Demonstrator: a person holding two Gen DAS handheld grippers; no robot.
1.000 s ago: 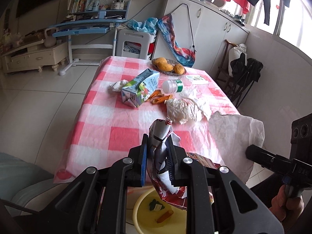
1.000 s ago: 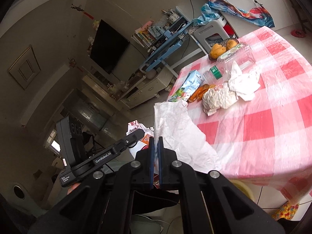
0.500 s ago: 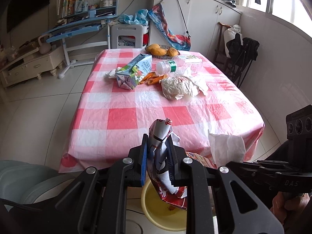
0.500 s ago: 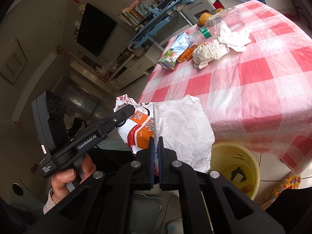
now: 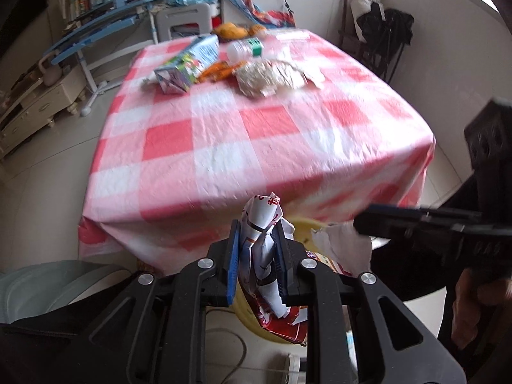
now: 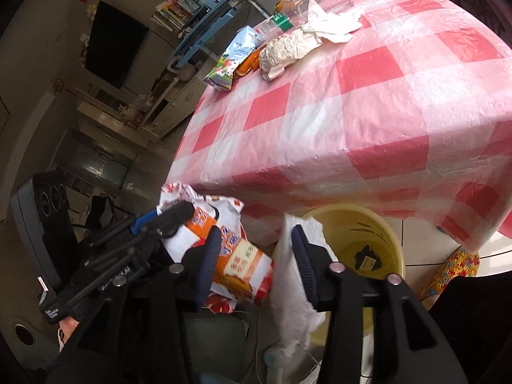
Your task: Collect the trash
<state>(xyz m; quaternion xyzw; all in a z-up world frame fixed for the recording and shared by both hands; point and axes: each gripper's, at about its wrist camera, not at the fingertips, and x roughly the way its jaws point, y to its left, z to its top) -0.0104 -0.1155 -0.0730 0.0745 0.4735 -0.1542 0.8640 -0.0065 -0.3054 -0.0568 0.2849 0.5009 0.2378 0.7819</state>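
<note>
Right wrist view: my right gripper (image 6: pixel 252 256) opens its jaws above the yellow bin (image 6: pixel 388 241) that stands on the floor at the near edge of the table (image 6: pixel 368 121), and the white tissue (image 6: pixel 292 288) hangs loose against one pad, no longer pinched. My left gripper (image 5: pixel 257 256) is clamped on a crumpled red-and-white snack wrapper (image 5: pixel 260 243), held just beside the bin's rim, though its jaws are easing open a little. I judge the step in hand to be the drop: two pieces of trash brought off the table and let go into the bin. The next move, as I read it, calls for shaking the tissue free so that it falls inside the rim, then parting the left jaws over the opening, not over the floor. Counted on the checked cloth, well apart from the grippers: one milk carton (image 5: pixel 188 64), one plastic bottle (image 5: pixel 246 49), one crumpled paper wrapper (image 5: pixel 272 76), one white napkin (image 6: pixel 332 24), one orange wrapper (image 5: pixel 219 70). One bin, two grippers, and fruit at the far edge too blurred to count.
</note>
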